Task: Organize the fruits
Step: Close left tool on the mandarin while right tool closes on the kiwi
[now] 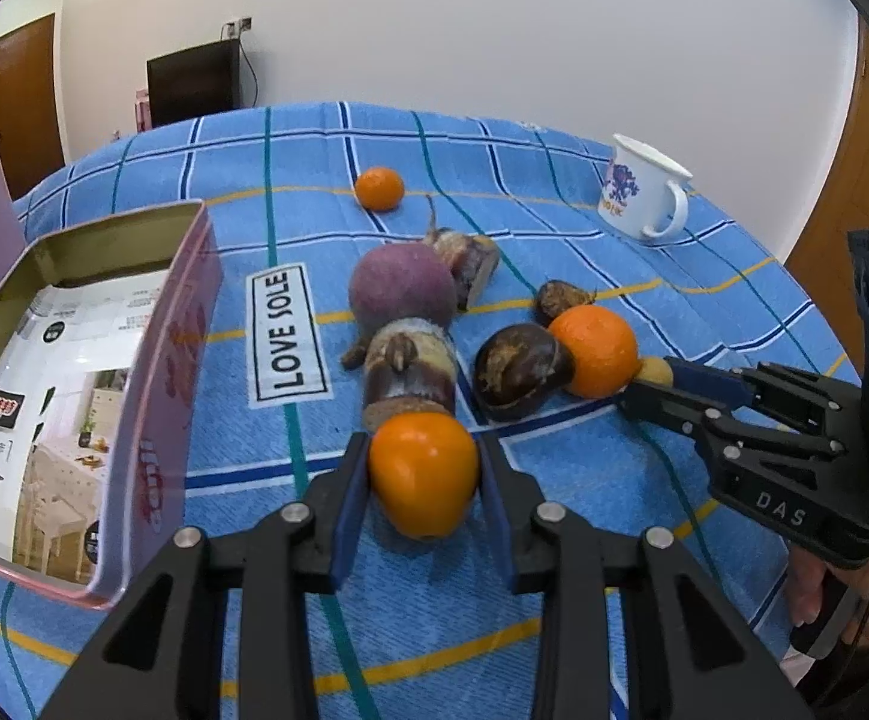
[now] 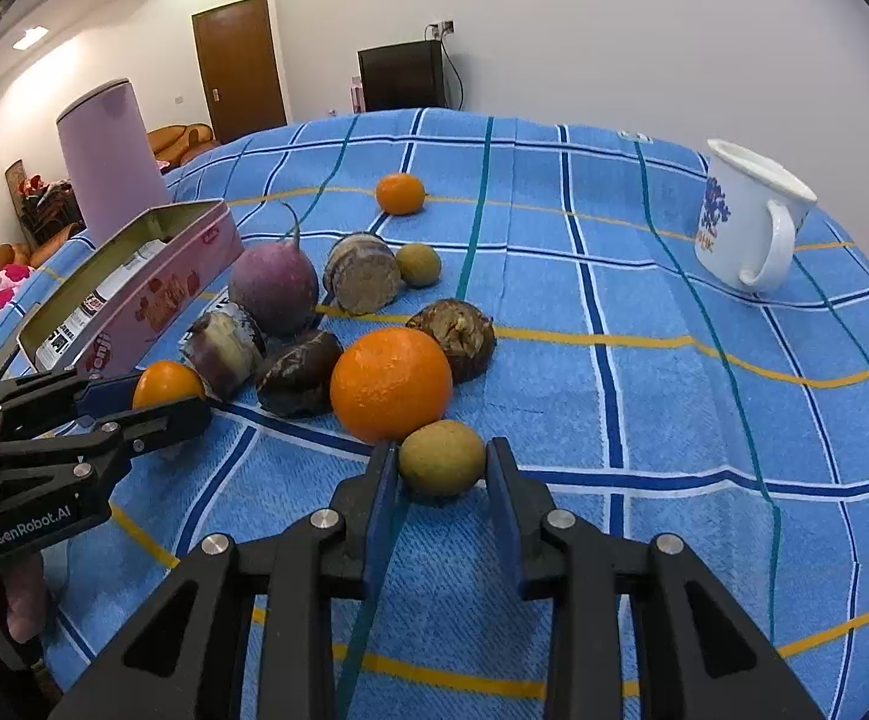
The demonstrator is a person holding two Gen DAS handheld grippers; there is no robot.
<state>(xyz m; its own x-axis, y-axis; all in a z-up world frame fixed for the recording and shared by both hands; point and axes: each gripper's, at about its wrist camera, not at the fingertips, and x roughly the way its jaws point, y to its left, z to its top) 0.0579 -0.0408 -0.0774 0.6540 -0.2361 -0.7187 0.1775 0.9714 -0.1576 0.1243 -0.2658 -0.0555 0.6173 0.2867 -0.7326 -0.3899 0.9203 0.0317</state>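
**Left gripper** [image 1: 423, 480]: pinching a small orange [image 1: 423, 477] between its blue pads, the fruit low on the cloth [image 1: 554, 540]. In the right wrist view the same pair sits at 9 o'clock, the pads clamped across the fruit's sides.

**Right gripper** [image 2: 441, 459]: pinching a small green-brown fruit [image 2: 441, 457], which touches the big orange [image 2: 391, 383] at its 11 o'clock.

**Tin** [image 1: 152, 360]: open, pink-walled, paper-lined, at 9 o'clock of the pile in the left wrist view; the likely destination, though nothing in the task says so.

**Pile, centre of cloth:** purple round root [image 1: 401, 287], two cut stubs [image 1: 410, 369], dark chestnut-like pieces [image 1: 521, 372], all near or touching one another. A second small green-brown fruit [image 2: 418, 264] lies at 12 o'clock of the pile; a lone small orange [image 1: 379, 188] beyond it, well apart.

**Mug** [image 1: 644, 192]: white, upright, at 2 o'clock, well apart from the pile.

**Risks, as judged:**
- Small orange: round and smooth-skinned, held near its widest part; a tilt during the lift could let it roll out of the pads. It appears to touch the cut stub behind it, so a forward drag could push the stub along.
- Green-brown fruit: lifting it away removes a stop against the big orange, which may roll toward 6 o'clock.
- Both grippers heading to the tin together could collide; the tin wall is high enough to catch a low-carried fruit.
- Hard squeezing could bruise either fruit.
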